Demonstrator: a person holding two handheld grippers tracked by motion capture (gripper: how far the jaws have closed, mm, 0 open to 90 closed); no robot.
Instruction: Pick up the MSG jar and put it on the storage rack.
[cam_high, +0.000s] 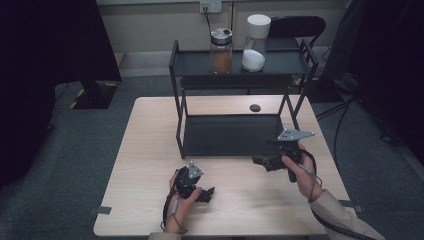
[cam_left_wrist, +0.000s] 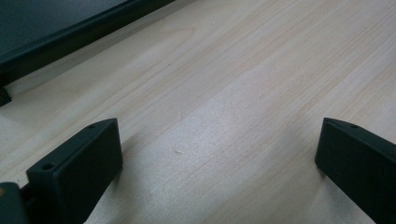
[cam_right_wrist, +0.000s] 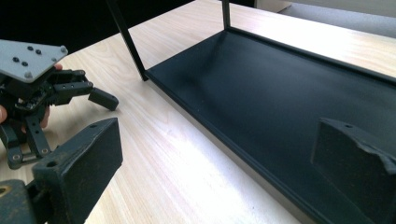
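— The left gripper (cam_left_wrist: 219, 154)? 
— Jaws spread wide, nothing but pale wooden tabletop (cam_left_wrist: 243, 84) between them; the black metal two-tier rack (cam_left_wrist: 56, 32) lies beyond the left jaw. 
— The right gripper (cam_right_wrist: 215, 163)? 
— Jaws spread too, the rack's lower shelf just ahead.

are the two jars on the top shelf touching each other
Apart. The high view shows dark shelf between the brown-filled jar and the white-filled jar.
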